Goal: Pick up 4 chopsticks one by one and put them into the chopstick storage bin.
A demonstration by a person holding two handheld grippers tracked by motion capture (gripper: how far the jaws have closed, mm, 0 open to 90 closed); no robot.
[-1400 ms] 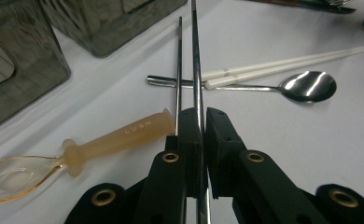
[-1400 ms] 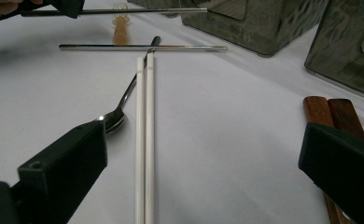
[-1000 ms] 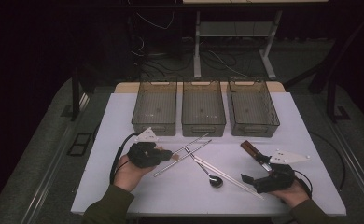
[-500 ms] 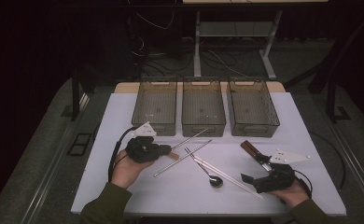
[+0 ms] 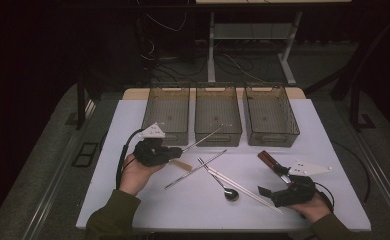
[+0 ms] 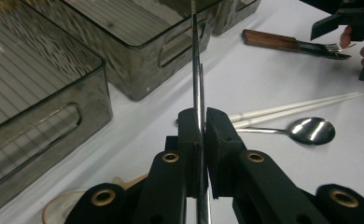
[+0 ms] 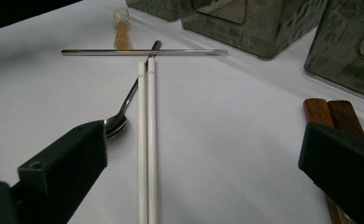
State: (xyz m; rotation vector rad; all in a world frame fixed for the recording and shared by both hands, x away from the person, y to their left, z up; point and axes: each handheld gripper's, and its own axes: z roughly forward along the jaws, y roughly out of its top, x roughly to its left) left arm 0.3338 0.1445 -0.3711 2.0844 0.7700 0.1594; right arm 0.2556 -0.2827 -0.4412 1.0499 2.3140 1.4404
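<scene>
- Since a second ago the left gripper (image 5: 179, 151) has drawn back a little toward 9 o'clock and lifted one metal chopstick (image 5: 202, 139) with it; that stick now slants up toward the middle bin (image 5: 218, 114), while its mate (image 5: 195, 170) has stayed flat on the table (image 5: 133, 115). The right gripper (image 5: 265, 192) has not shifted.
- The left gripper's jaws are pinched tight on the lifted chopstick, which runs straight up between them in the left gripper view (image 6: 197, 84).
- The right gripper's jaws stand wide apart with nothing between the pads, low over the table at 5 o'clock, just beside the white chopsticks (image 5: 245, 187).
- Three bins line the far edge from 11 to 1 o'clock; bare table lies open at 7 o'clock and along the near edge.
- The right gripper view shows the white chopsticks (image 7: 146, 140) touching side by side, the spoon (image 7: 119, 119) at their left and two wooden handles (image 7: 332, 114) at 3 o'clock; the left gripper view adds a fork (image 6: 329, 46) on those handles.
</scene>
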